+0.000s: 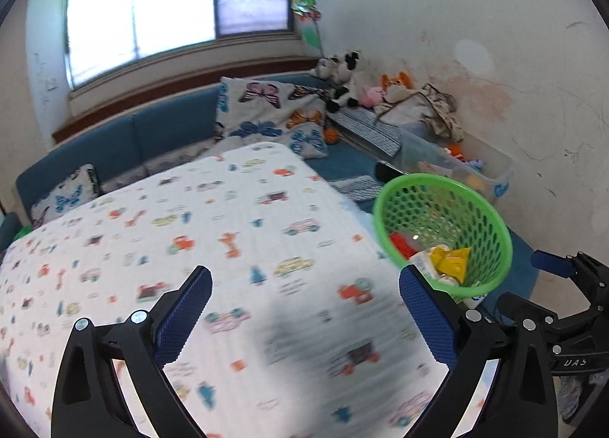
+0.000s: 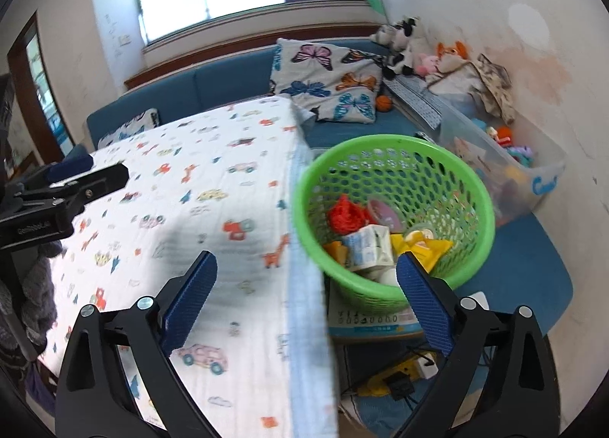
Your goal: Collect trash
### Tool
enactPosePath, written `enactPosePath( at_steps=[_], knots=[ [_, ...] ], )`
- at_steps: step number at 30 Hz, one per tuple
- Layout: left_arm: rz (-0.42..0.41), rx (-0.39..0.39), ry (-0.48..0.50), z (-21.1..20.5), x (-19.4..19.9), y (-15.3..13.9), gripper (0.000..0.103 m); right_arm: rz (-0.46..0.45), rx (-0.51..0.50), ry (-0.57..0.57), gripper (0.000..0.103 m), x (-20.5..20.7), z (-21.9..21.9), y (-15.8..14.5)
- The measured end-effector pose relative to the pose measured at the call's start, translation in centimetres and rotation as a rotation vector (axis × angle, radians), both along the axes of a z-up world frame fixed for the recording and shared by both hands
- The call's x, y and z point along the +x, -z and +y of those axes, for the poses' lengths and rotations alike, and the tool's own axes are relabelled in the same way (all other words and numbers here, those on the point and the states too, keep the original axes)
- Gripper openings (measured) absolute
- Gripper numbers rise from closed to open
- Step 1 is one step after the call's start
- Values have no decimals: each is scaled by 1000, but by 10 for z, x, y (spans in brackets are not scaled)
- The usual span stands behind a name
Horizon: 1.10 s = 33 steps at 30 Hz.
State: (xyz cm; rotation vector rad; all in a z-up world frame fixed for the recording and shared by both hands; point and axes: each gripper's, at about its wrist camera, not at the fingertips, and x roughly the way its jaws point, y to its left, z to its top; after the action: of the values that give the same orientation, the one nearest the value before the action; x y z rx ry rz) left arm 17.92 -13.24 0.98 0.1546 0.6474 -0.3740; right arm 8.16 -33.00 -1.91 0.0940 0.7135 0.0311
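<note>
left hand-held gripper (image 1: 304, 306): spread wide, nothing between the blue pads; it hangs over the patterned cloth.
right hand-held gripper (image 2: 306, 299): also spread wide and empty, straddling the cloth's edge with the basket just beyond its right finger.
desk (image 2: 213, 209): covered by a white cloth printed with little cars and animals; no loose trash shows on the part in view, so the collecting looks close to done.
risk, cloth edge (image 2: 308, 323): the cloth's pale blue edge hangs off the desk beside the basket. A low finger could snag it and drag the cloth, and anything on it, along.
risk, cables (image 2: 399, 381): dark cables and a yellow-and-white plug block lie below, close under the right hand-held gripper. Dipping there could hook a wire.
risk, basket tipping: the basket appears to rest on a flat printed box (image 2: 369, 322), not on the floor. A nudge to its near rim could tilt it and spill the contents.
green basket (image 2: 396, 217): round, plastic, with a honeycomb of holes in its wall. It sits just right of the desk, by the blue bench.
trash in basket: a red crumpled piece (image 2: 344, 215), a small carton (image 2: 367, 245), yellow wrappers (image 2: 426, 243) and a pinkish lid, all loose and piled low.
beyond: a clear toy bin (image 2: 506, 167), butterfly cushions and soft toys, well apart from both hand-held grippers.
</note>
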Motion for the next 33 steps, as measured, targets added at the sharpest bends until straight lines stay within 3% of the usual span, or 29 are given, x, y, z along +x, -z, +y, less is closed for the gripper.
enactPosePath(
  at_steps=[14, 20, 33],
  knots=[
    [-29, -5, -179, 90, -42, 5, 96, -7, -29, -108, 97, -14, 68, -2],
    [-46, 17, -237, 110, -60, 10, 96, -10, 21, -119, 97, -17, 80, -3],
    [-63, -2, -320, 139, -82, 16, 96, -13, 1, -127, 97, -24, 92, -2]
  ],
)
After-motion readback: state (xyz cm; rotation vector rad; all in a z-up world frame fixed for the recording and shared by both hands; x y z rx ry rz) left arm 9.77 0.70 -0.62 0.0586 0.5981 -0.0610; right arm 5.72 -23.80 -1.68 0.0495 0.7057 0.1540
